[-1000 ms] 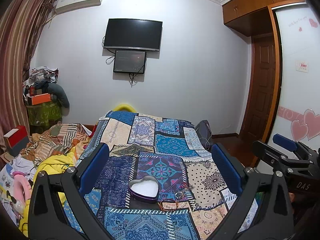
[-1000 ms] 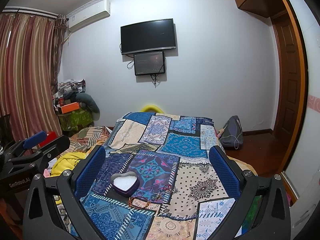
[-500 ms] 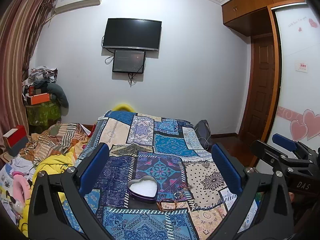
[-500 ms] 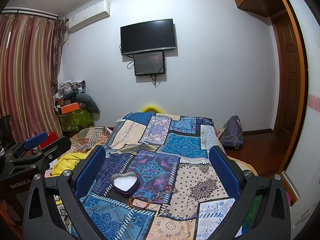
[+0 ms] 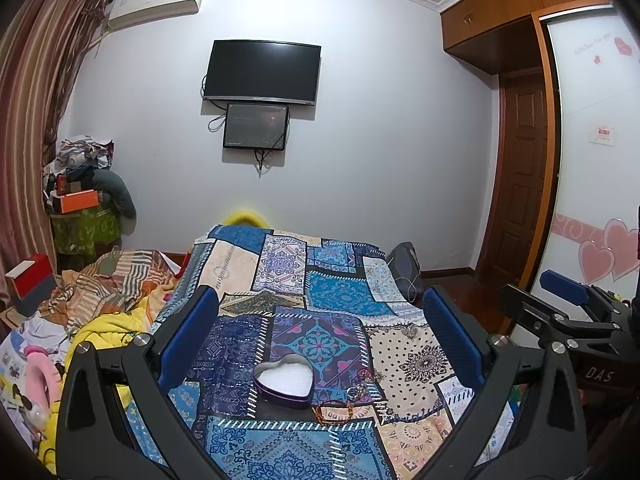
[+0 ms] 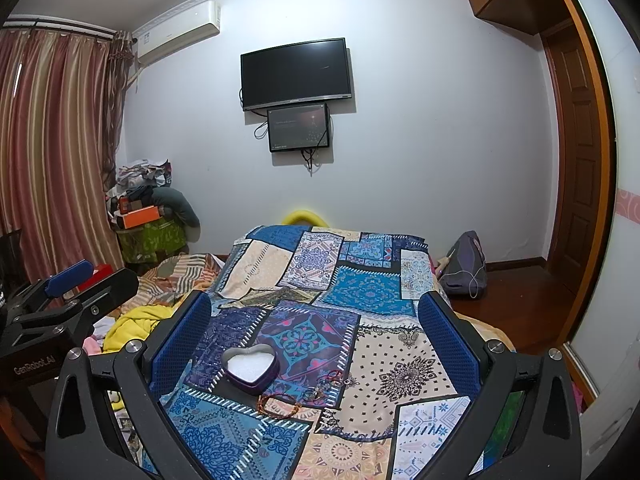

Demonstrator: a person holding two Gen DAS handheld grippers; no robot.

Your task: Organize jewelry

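Almost nothing has moved since the earlier frames: both views shift only slightly and the jewelry lies untouched, so I judge that the sorting has not yet begun. On the patchwork bedspread (image 5: 344,292) sits a heart-shaped tin (image 5: 283,381), lid off, purple-walled with a white lining, seemingly empty. Its point faces toward the cameras and its two lobes toward the far wall. Just beside the tin, on its right, lies the jewelry: a beaded bracelet (image 6: 279,403) nearest the cameras, its long axis running left to right across the bed, with a few small rings (image 6: 314,393) just beyond it and a reddish bracelet (image 6: 330,377) a little farther back. All are near the tin but outside it. The left tool (image 5: 319,344) hovers above the bed with its blue pads spread wide, holding nothing. The right tool (image 6: 314,340) hangs likewise, wide apart and empty. Beyond the bed, a dark television (image 5: 262,72) hangs on the pale wall.
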